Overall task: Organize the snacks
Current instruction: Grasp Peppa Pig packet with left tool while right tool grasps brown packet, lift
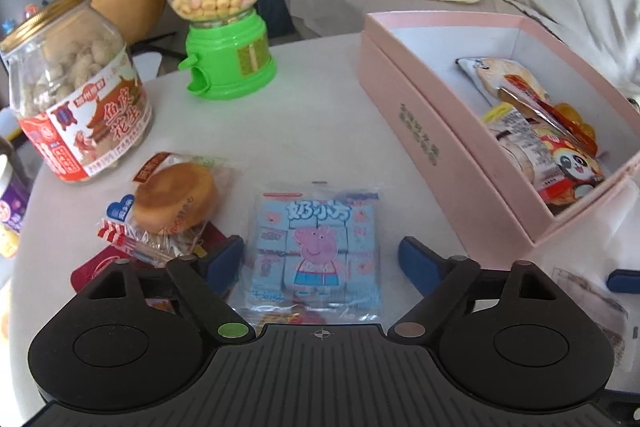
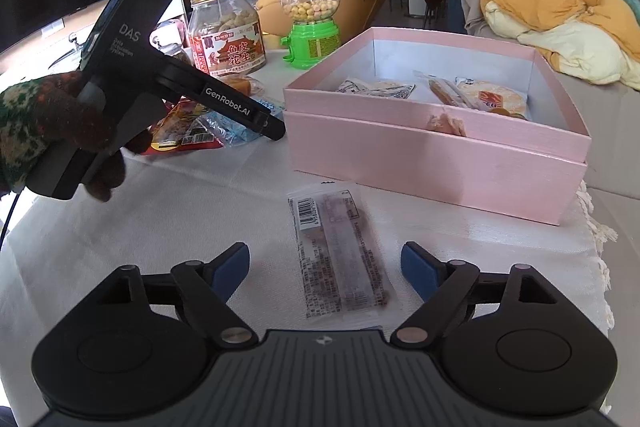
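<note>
Left wrist view shows my pink box (image 1: 424, 131) on the bench (image 1: 312, 115) already holding several packets, so I judge the sorting partly done. Left of the box, a blue pig-print packet (image 1: 316, 247) lies between the wide-open jaws of my left gripper (image 1: 322, 261), untouched; a cake packet (image 1: 176, 203) waits beyond. My right gripper (image 2: 325, 269) stands open around a dark bar packet (image 2: 340, 255). Wrappers under the left gripper are hidden.
</note>
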A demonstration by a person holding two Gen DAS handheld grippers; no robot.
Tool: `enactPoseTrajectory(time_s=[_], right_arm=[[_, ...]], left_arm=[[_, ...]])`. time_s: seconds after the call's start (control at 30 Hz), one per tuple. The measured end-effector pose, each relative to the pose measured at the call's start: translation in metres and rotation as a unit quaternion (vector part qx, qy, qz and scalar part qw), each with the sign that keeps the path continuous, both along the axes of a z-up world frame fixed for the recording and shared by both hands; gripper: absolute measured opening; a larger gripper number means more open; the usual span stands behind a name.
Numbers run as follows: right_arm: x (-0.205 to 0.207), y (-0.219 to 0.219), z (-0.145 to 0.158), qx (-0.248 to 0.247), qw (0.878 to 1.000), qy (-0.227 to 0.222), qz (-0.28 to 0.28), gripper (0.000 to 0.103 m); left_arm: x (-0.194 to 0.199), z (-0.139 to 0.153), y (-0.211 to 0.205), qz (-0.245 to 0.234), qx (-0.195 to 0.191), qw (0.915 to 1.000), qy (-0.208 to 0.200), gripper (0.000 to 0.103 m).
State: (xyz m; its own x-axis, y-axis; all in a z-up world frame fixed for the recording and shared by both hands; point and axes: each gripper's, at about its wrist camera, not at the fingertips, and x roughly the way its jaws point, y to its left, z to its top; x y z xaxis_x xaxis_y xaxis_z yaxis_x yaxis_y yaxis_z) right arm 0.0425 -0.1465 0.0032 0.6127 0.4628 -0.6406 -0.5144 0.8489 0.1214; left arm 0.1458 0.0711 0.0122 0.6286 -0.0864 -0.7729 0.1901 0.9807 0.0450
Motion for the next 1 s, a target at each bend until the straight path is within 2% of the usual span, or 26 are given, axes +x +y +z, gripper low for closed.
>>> enactPoseTrajectory(time_s=[0.03, 0.1, 0.27, 0.47, 0.6, 0.73, 0.8, 0.87, 0.9, 0.97, 1.0], right_arm=[[0.000, 0.000, 0.000, 0.000, 1.000, 0.000, 0.000, 0.085], [0.000, 0.000, 0.000, 0.000, 1.000, 0.000, 0.000, 0.085], [0.000, 0.000, 0.000, 0.001, 1.000, 0.001, 0.002, 0.086], [0.006, 0.002, 0.000, 0.009, 0.999, 0.020, 0.024, 0.102], [0.007, 0.003, 0.000, 0.010, 0.999, 0.027, 0.026, 0.103], [0.012, 0.007, 0.001, 0.006, 0.999, 0.027, 0.024, 0.102], [0.016, 0.010, 0.003, 0.006, 1.000, 0.024, 0.007, 0.094], [0.017, 0.013, 0.005, -0.006, 1.000, 0.019, -0.002, 0.075], [0.016, 0.013, 0.006, -0.013, 1.000, 0.017, -0.001, 0.068], [0.012, 0.012, 0.009, -0.029, 0.999, 0.018, 0.006, 0.041], [0.010, 0.010, 0.011, -0.033, 0.999, 0.021, 0.014, 0.040]], left_arm=[[-0.003, 0.001, 0.001, 0.002, -0.009, 1.0000, -0.004, 0.069], [-0.008, 0.003, 0.004, 0.019, -0.026, 0.9995, -0.006, 0.065], [-0.036, 0.006, 0.006, 0.017, -0.023, 0.9994, -0.020, 0.065], [-0.081, 0.007, 0.016, 0.026, -0.074, 0.9969, -0.005, 0.065], [-0.111, 0.006, 0.012, 0.022, -0.075, 0.9969, -0.009, 0.065], [-0.127, 0.005, 0.009, 0.014, -0.096, 0.9952, -0.012, 0.065], [-0.130, 0.005, 0.008, 0.013, -0.100, 0.9948, -0.012, 0.065], [-0.131, 0.005, 0.008, 0.012, -0.107, 0.9941, -0.010, 0.065], [-0.132, 0.005, 0.008, 0.013, -0.108, 0.9941, -0.009, 0.065], [-0.134, 0.006, 0.008, 0.017, -0.106, 0.9942, -0.007, 0.065], [-0.137, 0.007, 0.007, 0.021, -0.107, 0.9940, -0.006, 0.065]])
